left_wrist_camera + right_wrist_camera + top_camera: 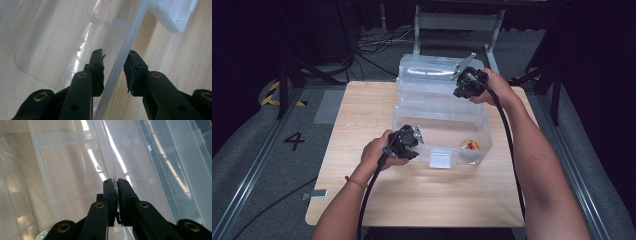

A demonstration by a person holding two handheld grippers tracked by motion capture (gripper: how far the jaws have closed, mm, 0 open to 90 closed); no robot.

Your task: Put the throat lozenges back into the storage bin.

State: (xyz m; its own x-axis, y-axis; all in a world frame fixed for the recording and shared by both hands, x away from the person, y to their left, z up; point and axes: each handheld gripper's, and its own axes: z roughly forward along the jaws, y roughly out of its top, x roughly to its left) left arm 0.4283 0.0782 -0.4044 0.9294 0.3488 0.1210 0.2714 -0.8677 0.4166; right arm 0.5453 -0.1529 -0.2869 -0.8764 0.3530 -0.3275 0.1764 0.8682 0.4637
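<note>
A clear plastic box (484, 134) stands on the wooden table (362, 115) with its lid (427, 75) swung up at the back. My left gripper (417, 145) is at the box's front left rim. In the left gripper view its jaws (115, 53) straddle the front wall (112, 75) with a thin gap on each side, so it is open. My right gripper (460, 86) is up at the lid's right end. In the right gripper view its pads (115, 181) are pinched together on the lid's thin edge (110, 157).
A small red and yellow object (470, 145) lies in the box's front right corner. A white latch (441, 159) hangs on the front wall. Cables and a metal frame (457, 22) lie on the floor behind the table.
</note>
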